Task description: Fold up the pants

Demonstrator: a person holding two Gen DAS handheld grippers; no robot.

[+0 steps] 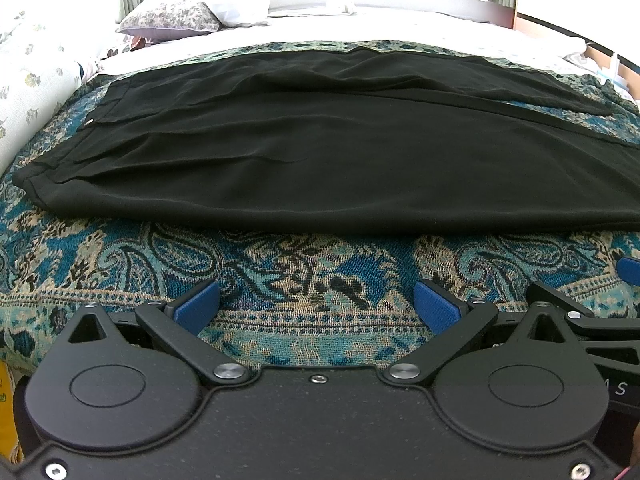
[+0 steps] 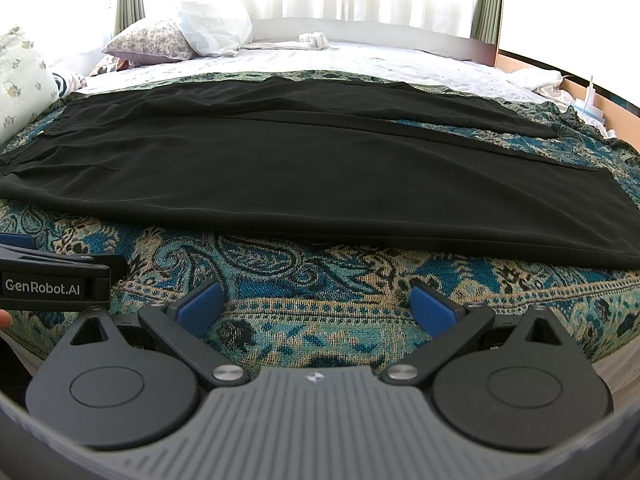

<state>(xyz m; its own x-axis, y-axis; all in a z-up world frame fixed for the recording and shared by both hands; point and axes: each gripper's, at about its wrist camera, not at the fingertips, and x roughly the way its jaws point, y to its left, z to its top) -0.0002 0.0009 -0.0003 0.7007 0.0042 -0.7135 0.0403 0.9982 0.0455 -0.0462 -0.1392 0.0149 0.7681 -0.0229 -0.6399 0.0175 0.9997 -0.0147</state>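
Black pants [image 1: 320,152] lie flat and crosswise on a teal paisley blanket [image 1: 280,276], waistband at the left, legs running right. In the right wrist view the pants [image 2: 300,176] end in a hem at the right. My left gripper [image 1: 316,306] is open with nothing between its blue pads, hovering over the blanket just short of the pants' near edge. My right gripper [image 2: 316,304] is open too, equally short of that edge. The left gripper's body [image 2: 52,280] shows at the left of the right wrist view.
The blanket covers a bed with a white sheet [image 2: 360,60] behind the pants. Floral pillows [image 1: 172,20] and a white pillow [image 2: 216,24] lie at the far left. A wooden bed frame [image 2: 560,68] runs along the right. Curtains hang behind.
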